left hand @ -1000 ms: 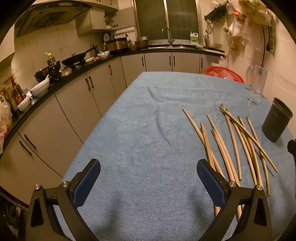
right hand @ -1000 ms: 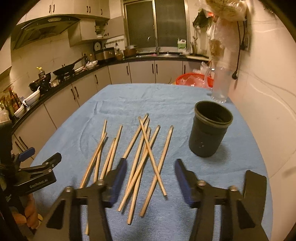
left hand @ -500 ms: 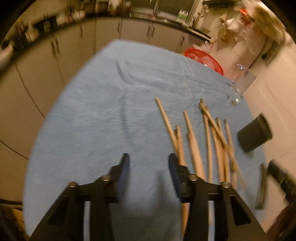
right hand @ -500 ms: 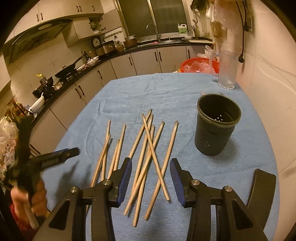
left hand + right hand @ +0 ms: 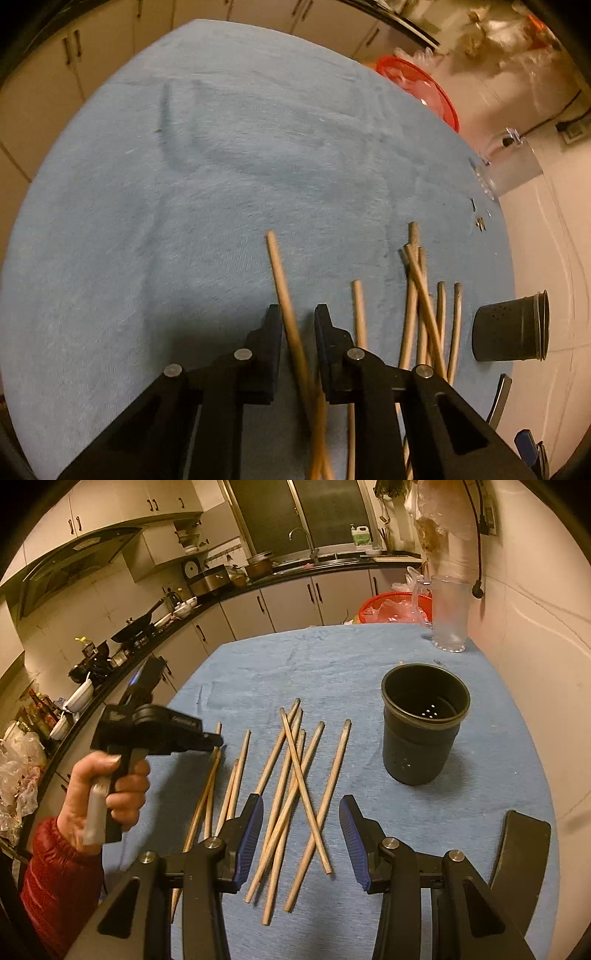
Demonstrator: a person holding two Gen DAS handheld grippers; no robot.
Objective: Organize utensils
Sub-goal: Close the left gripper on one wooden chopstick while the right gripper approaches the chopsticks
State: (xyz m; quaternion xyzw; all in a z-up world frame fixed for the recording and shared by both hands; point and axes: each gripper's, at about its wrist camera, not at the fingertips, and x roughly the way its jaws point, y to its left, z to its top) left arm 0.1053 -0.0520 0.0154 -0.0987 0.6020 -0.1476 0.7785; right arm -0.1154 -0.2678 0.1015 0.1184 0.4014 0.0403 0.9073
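Left tongs (image 5: 297, 323) have just been closing; right tongs (image 5: 302, 825) gape.

Pale matt wooden chopsticks (image 5: 295, 775) lie on nubbly blue cloth (image 5: 480, 830) beside a matt dark plastic holder (image 5: 421, 738).

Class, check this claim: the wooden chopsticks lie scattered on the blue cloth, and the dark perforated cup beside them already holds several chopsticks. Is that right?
One point is wrong: the dark perforated cup is empty. The right wrist view looks straight into it and shows only its holed bottom. The wooden chopsticks do lie scattered on the blue cloth beside it.
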